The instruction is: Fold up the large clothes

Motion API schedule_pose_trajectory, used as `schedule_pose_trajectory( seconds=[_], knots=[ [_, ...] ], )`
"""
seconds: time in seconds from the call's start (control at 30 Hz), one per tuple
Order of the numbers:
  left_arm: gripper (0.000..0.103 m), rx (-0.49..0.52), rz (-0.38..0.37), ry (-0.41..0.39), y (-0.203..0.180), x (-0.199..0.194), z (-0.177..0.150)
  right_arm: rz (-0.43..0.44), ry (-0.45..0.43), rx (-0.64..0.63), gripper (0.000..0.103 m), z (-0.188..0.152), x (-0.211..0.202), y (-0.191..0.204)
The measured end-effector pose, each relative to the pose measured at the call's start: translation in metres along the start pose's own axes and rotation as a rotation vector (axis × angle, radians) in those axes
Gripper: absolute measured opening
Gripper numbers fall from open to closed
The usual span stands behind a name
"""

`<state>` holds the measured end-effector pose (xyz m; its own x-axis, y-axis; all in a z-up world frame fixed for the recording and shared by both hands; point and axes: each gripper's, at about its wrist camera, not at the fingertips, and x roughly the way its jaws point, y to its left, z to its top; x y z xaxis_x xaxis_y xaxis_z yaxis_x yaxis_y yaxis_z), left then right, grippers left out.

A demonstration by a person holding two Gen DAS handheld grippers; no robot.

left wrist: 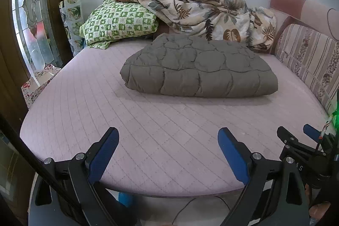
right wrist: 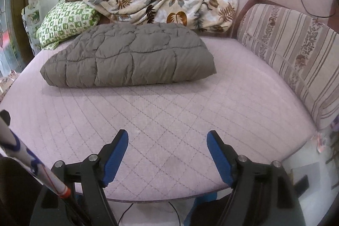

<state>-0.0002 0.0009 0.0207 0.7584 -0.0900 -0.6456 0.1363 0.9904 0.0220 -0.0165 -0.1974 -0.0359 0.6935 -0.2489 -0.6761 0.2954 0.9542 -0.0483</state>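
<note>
Both of my tools hang over the near edge of the bed [left wrist: 84,111], well back from the work: my left hand-held gripper [left wrist: 168,137] has its blue pads spread wide with nothing between them, and my right hand-held gripper [right wrist: 167,139] is just as wide apart and just as bare, pointing across the pink quilted mattress cover. By my reading, the folding looks finished or very close to it. What I take to be the large garment, a grey quilted coat [left wrist: 199,69], lies in the middle of the bed as one thick, compact bundle, doubled over on itself with a rounded fold along its near side and its edges roughly gathered. No sleeve or loose flap trails out that I can see, though its far side is hidden from me. What may be left is small: perhaps squaring a corner or pressing the puffy layers flatter, since the padding holds it up in a soft mound, not a flat stack. Behind it, apart from it or barely touching, a leaf-print blanket [left wrist: 211,12] lies rumpled against the wall beside a green checked pillow [left wrist: 118,22]; whether the blanket is mine to fold I cannot tell.
</note>
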Motion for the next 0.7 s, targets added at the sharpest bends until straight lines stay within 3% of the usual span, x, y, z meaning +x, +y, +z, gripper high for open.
schedule_pose_trajectory(
  seconds=[0.37, 0.7],
  knots=[
    [0.094, -0.024, -0.003, -0.021, 0.007, -0.011, -0.002, -0.053, -0.110, -0.041, 0.087, 0.000, -0.035, 0.014],
    [0.094, -0.041, -0.009, 0.009, 0.011, 0.001, -0.003, -0.048, -0.101, -0.074, 0.087, -0.002, -0.028, 0.026]
  ],
)
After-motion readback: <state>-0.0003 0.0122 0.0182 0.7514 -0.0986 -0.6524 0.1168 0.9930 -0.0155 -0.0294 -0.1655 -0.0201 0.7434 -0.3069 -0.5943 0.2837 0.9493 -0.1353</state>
